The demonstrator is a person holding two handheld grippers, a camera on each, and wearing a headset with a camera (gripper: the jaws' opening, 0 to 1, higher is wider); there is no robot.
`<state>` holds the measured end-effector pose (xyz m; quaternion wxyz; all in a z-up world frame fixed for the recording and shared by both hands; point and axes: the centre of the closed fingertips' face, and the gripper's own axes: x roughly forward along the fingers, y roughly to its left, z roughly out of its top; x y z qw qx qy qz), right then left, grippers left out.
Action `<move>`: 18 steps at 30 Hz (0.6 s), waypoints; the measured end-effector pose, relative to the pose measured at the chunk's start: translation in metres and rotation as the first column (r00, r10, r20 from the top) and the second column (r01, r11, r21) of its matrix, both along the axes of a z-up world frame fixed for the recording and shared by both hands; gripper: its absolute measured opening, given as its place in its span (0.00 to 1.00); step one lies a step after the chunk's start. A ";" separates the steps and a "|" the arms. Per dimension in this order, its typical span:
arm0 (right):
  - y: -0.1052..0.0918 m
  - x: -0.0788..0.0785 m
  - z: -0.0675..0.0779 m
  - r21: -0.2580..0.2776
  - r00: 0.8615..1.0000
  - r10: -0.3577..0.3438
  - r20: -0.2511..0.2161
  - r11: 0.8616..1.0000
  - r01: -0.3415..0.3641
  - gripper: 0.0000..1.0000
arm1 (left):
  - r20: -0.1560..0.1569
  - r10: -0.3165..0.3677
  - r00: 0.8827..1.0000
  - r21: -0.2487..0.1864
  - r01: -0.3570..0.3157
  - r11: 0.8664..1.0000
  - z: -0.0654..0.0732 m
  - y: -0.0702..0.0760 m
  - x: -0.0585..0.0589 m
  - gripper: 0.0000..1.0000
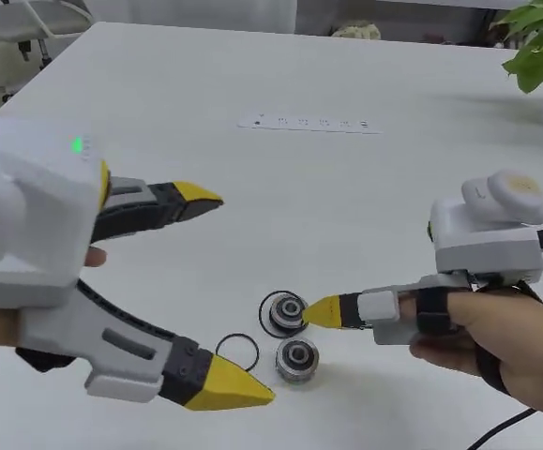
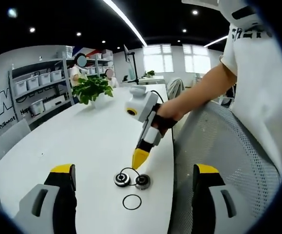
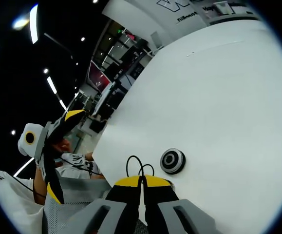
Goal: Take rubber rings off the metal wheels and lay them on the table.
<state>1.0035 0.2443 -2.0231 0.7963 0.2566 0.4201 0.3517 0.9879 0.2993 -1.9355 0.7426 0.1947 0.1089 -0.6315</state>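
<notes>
My right gripper (image 3: pixel 141 182) is pressed together, pinching a ring (image 3: pixel 140 168) beside a wheel (image 3: pixel 173 161). My left gripper (image 1: pixel 219 295) is spread wide and holds nothing. A loose ring (image 1: pixel 238 352) lies on the table (image 1: pixel 346 206). The wall lettering (image 2: pixel 2 101) shows a large W; I can't read the rest.

Right tool (image 3: pixel 141 179) tips hide wheel (image 1: pixel 288 309), part of rubber ring (image 1: pixel 262 314)

A long white table (image 1: pixel 252 187) carries a leafy potted plant (image 2: pixel 93 88) at its far end. Beside the table stand shelves (image 2: pixel 38 90) of bins, beyond it bright windows (image 2: pixel 179 57), above it a ceiling strip light (image 2: pixel 126 22)
</notes>
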 end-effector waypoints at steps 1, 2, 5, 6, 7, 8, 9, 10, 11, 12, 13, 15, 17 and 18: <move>0.001 0.000 0.001 0.003 1.000 0.001 0.002 1.000 -0.001 0.00 | 0.001 0.016 1.000 -0.002 -0.016 1.000 0.000 0.004 0.000 0.99; 0.002 0.000 0.001 0.005 1.000 0.002 0.003 1.000 -0.002 0.00 | -0.003 0.044 0.999 -0.007 -0.044 0.999 -0.001 0.011 0.000 0.98; 0.005 0.000 0.004 0.005 0.999 0.013 0.032 1.000 -0.013 0.00 | -0.021 0.091 0.996 -0.019 -0.092 0.996 -0.007 0.024 -0.002 0.98; 0.006 0.000 0.005 0.004 0.999 0.018 0.040 1.000 -0.018 0.00 | -0.028 0.102 0.994 -0.019 -0.103 0.995 -0.010 0.027 -0.002 0.97; 0.008 0.000 0.005 0.002 0.999 0.023 0.046 1.000 -0.023 0.00 | -0.044 0.123 0.991 -0.018 -0.124 0.992 -0.016 0.032 -0.003 0.97; 0.009 0.000 0.004 0.000 0.998 0.028 0.049 1.000 -0.028 0.00 | -0.057 0.138 0.989 -0.017 -0.139 0.990 -0.021 0.034 -0.003 0.97; 0.011 -0.001 0.004 -0.002 0.998 0.034 0.054 0.999 -0.034 0.00 | -0.066 0.148 0.987 -0.016 -0.150 0.989 -0.025 0.035 -0.004 0.97; 0.012 -0.001 0.004 -0.006 0.997 0.042 0.067 0.999 -0.042 0.00 | -0.071 0.155 0.985 -0.013 -0.157 0.988 -0.029 0.036 -0.005 0.97; 0.013 -0.001 0.004 -0.011 0.996 0.045 0.074 0.999 -0.044 0.00 | -0.078 0.159 0.984 -0.010 -0.161 0.987 -0.034 0.038 -0.007 0.97; 0.015 -0.001 0.004 -0.016 0.995 0.052 0.085 0.999 -0.050 0.00 | -0.085 0.165 0.983 -0.004 -0.166 0.986 -0.038 0.038 -0.009 0.97; 0.015 -0.001 0.004 -0.018 0.994 0.054 0.093 0.998 -0.053 0.00 | -0.101 0.180 0.978 0.012 -0.180 0.984 -0.044 0.040 -0.010 0.97; 0.018 -0.002 0.004 -0.023 0.993 0.063 0.103 0.998 -0.061 0.00 | -0.111 0.195 0.975 0.036 -0.192 0.981 -0.052 0.041 -0.012 0.97; 0.020 -0.003 0.002 -0.042 0.990 0.079 0.117 0.996 -0.075 0.00 | -0.108 0.183 0.977 0.047 -0.179 0.983 -0.057 0.041 -0.016 0.96; 0.021 -0.003 0.002 -0.047 0.989 0.087 0.123 0.996 -0.082 0.00 | -0.104 0.177 0.979 0.057 -0.172 0.984 -0.058 0.041 -0.016 0.94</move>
